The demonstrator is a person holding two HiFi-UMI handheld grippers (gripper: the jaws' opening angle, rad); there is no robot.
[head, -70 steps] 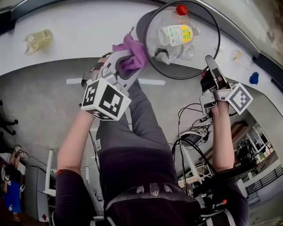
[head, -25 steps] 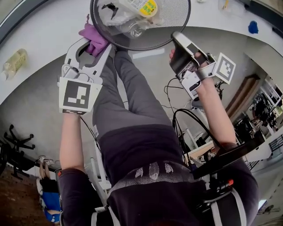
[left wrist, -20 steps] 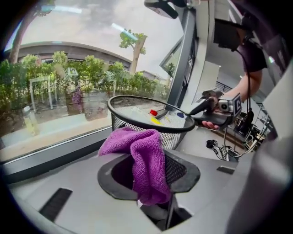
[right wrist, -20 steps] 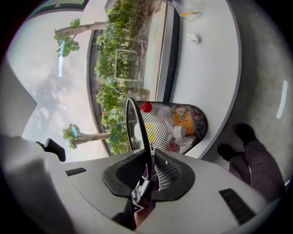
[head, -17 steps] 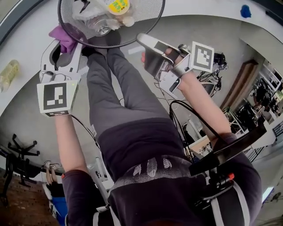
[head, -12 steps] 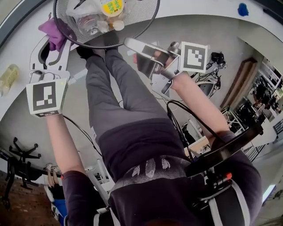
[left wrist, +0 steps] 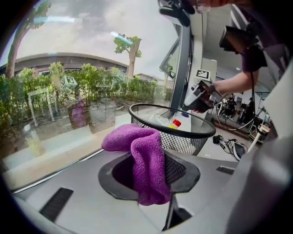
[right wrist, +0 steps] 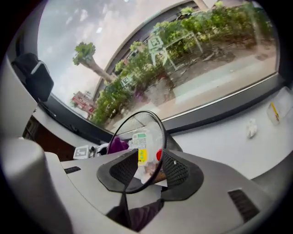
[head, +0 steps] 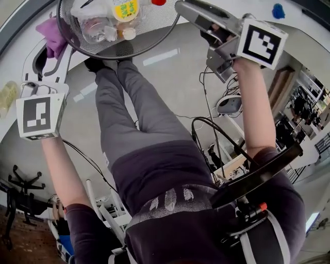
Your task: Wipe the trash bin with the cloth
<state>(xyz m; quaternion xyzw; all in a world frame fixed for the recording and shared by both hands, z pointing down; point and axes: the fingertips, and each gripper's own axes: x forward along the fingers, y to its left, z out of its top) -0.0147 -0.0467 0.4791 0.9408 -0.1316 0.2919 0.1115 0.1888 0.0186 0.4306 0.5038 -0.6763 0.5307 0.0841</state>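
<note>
Task's thing: the black wire-mesh trash bin [head: 124, 53] stands on the white desk [right wrist: 219, 141] by the window, with plastic bottles [head: 126, 9] and clear wrappings inside.
Cloth: the purple microfibre cloth [left wrist: 137, 146] hangs in a folded bunch just beside the bin's outer mesh wall, on its left side in the head view.
Left tongs [left wrist: 151, 183]: clenched on the cloth, which fills the gap and droops over the lower jaw.
Right tongs [right wrist: 150, 161]: released. The jaws have just been opening and stand wide, with the bin's rim showing in the gap and neither pad pressing on it.
Step in hand: probably a change of hold on the rim before the cloth goes on along the wall.
Risk, bin: nothing steadies it now. A push from the cloth on the light mesh could slide it, or tip it and spill the bottles.
Risk, cloth: only a bunch of it is pinched, so a drag across the mesh could snag the fabric and pull it out.
Risk, right tongs: closing askew could knock the rim instead of catching it.
</note>
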